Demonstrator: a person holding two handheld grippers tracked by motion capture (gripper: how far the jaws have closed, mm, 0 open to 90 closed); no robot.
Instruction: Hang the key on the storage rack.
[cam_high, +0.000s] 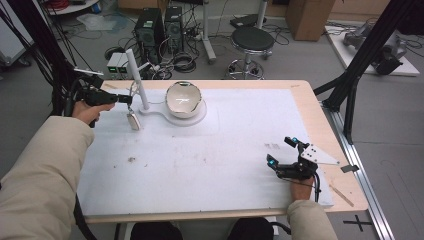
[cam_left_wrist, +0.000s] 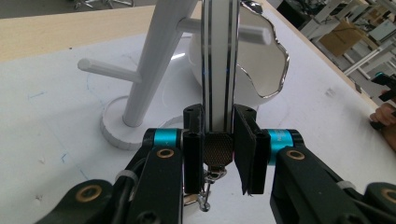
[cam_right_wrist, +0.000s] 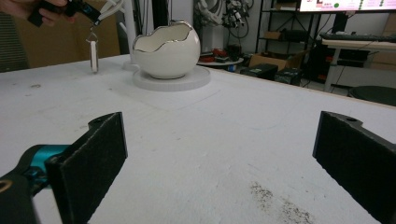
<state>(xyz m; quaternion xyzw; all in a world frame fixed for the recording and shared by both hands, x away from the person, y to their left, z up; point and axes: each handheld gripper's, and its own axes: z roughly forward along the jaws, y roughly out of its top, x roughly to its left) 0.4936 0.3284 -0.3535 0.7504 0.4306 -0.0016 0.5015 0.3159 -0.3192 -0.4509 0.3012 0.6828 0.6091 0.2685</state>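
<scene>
Left gripper (cam_high: 126, 99) is clamped on the top end of a white strap (cam_left_wrist: 217, 60) with a small metal clasp; the strap hangs down from the jaws, lower end at or just above the mat (cam_high: 210, 150), near the far-left corner of the table (cam_high: 305, 95). In the left gripper view the pads press both sides of the strap's mesh end.

The white peg stand (cam_high: 137, 80) rises just beside the strap, its round base touching the mat. The egg-shaped white bowl with a silver rim (cam_high: 183, 100) sits on its disc just to the right of the stand.

Step in hand, my read: carrying the strap to the stand to hang it on a peg. Next move calls for lifting so the clasp loop clears a peg, then lining it up with the peg tip before letting go. Risk: the strap swings and knocks the stand.

Right gripper (cam_high: 282, 150) rests near the near-right corner, jaws wide apart, nothing between them.

Mat is white, scuffed, with dark specks near the right gripper and a smudge at the near-left.

Room: black stool (cam_high: 252, 40) beyond the far edge, computer towers (cam_high: 160, 27) on the floor, cables, cardboard boxes, black frame struts either side.
</scene>
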